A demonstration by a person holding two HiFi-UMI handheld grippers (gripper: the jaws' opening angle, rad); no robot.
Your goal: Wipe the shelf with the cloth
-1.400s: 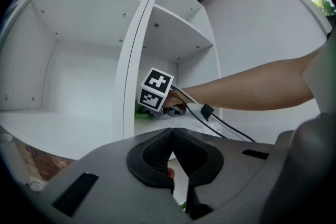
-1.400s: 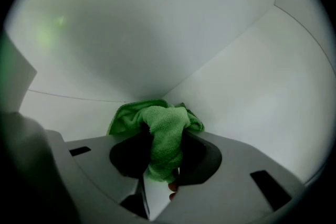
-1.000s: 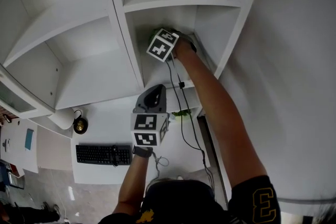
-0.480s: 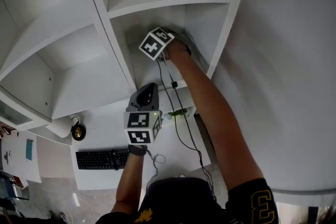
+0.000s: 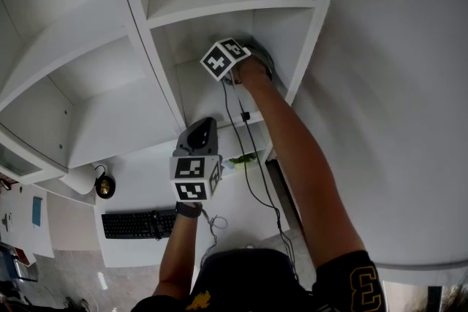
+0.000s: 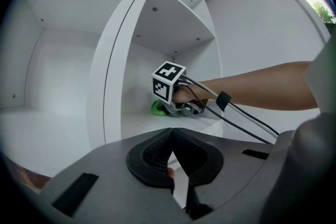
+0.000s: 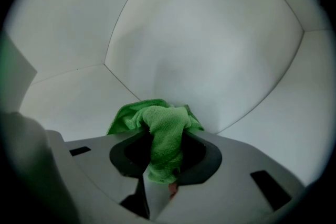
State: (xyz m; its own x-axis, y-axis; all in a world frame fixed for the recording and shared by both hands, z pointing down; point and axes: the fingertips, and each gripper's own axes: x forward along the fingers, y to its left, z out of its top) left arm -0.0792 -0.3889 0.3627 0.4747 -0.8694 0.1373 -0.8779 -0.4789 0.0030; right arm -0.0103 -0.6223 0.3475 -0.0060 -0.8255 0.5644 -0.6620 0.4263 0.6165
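Note:
The green cloth (image 7: 157,126) is bunched between the jaws of my right gripper (image 7: 165,136), which is shut on it. Its front fold rests on the white shelf board (image 7: 68,97) near the back corner. In the head view my right gripper (image 5: 245,51) reaches deep into the right-hand compartment, with its marker cube in front of the jaws. In the left gripper view the cloth (image 6: 157,108) shows under the right gripper (image 6: 170,106) on the shelf board (image 6: 142,123). My left gripper (image 5: 202,131) hangs below and outside the compartment, shut, with nothing held (image 6: 172,136).
A white upright divider (image 5: 146,47) parts this compartment from the one to the left. Another shelf board (image 5: 219,0) lies above. Below is a desk (image 5: 146,172) with a keyboard (image 5: 135,224), a black round object (image 5: 104,186) and a small green thing (image 5: 241,158). Cables (image 5: 245,150) trail from the right gripper.
My right gripper has slid to the right across the shelf board with the cloth. The left gripper has stayed about where it was.

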